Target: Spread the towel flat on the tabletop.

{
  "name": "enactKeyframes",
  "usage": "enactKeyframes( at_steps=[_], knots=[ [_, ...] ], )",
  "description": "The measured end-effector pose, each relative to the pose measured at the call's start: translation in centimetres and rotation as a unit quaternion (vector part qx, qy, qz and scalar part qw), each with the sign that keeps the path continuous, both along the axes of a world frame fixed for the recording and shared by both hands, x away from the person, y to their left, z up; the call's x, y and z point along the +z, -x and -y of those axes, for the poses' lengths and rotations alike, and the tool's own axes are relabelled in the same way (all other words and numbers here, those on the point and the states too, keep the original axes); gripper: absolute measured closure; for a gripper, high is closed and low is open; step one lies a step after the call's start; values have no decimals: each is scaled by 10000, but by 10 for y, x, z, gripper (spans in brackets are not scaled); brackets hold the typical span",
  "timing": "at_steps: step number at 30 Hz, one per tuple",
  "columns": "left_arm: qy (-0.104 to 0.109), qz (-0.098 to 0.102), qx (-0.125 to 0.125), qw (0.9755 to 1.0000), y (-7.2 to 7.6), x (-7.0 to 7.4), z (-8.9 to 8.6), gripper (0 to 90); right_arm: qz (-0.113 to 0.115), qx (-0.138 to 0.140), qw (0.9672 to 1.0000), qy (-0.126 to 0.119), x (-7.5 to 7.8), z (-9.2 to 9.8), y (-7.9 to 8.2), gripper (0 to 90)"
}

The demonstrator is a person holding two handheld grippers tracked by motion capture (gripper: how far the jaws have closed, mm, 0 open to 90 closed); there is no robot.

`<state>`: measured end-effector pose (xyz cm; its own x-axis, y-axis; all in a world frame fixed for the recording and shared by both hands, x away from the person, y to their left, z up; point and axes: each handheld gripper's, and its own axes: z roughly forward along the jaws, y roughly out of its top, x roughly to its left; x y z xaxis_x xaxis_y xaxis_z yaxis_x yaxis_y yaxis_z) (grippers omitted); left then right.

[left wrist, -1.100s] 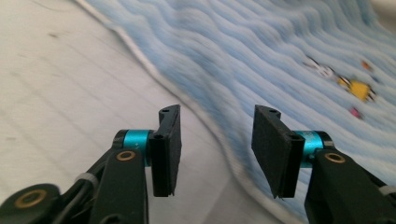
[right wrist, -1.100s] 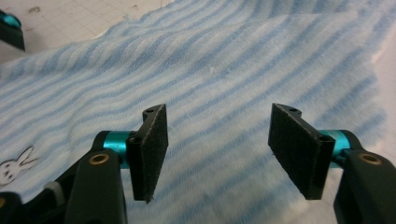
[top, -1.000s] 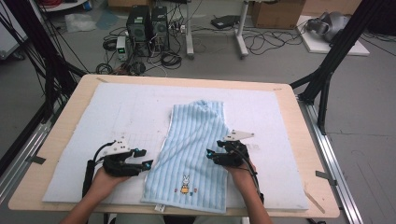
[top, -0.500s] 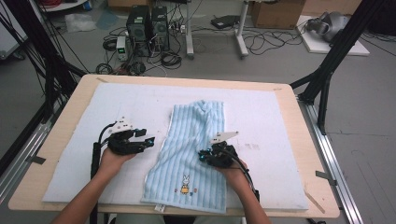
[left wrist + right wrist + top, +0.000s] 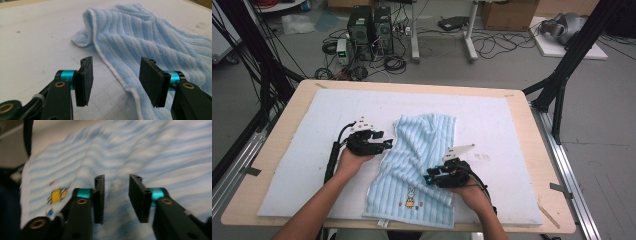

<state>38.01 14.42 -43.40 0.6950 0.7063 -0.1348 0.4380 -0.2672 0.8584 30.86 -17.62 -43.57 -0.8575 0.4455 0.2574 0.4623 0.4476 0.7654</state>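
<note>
A light-blue striped towel (image 5: 419, 150) lies rumpled in the middle of the white mat, with a small rabbit print (image 5: 409, 202) near its front hem. My left gripper (image 5: 385, 144) is at the towel's left edge. Its jaws are open, and the white-trimmed edge (image 5: 117, 77) runs along the mat between and beyond them without touching the pads. My right gripper (image 5: 432, 179) is over the towel's right front part. Its jaws have just been opening. In the blurred right gripper view the towel (image 5: 140, 152) lies beyond the gap (image 5: 116, 197), with nothing pinched between the pads.
The white mat (image 5: 312, 115) covers most of a wooden table (image 5: 552, 210). Black frame struts stand at both far corners. Computer towers (image 5: 369, 25) and cables are on the floor past the far edge.
My left hand has moved right and away from the person, up to the towel's left edge. My right gripper has shifted slightly left onto the towel, whose right side is now more bunched.
</note>
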Motion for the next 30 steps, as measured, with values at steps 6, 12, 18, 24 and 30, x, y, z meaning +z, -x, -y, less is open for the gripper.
enactKeyframes(
  at_steps=[6,12,18,24,30],
  knots=[
    [-466,-47,-137,9988,-8,-9,25,459,238,-855,9958,-229,5,22,-6,508],
    [-1067,114,-636,9922,0,-14,40,844,324,-1141,9926,-256,4,31,-9,472],
    [-995,-33,-842,9915,9,-12,33,863,329,-1306,9905,-275,4,35,-9,476],
    [-856,-127,-926,9919,25,-9,18,864,347,-1353,9898,-274,3,34,-10,494],
    [-559,-246,-1002,9931,49,-12,3,864,442,-1505,9873,-260,3,34,-12,499]
  ],
)
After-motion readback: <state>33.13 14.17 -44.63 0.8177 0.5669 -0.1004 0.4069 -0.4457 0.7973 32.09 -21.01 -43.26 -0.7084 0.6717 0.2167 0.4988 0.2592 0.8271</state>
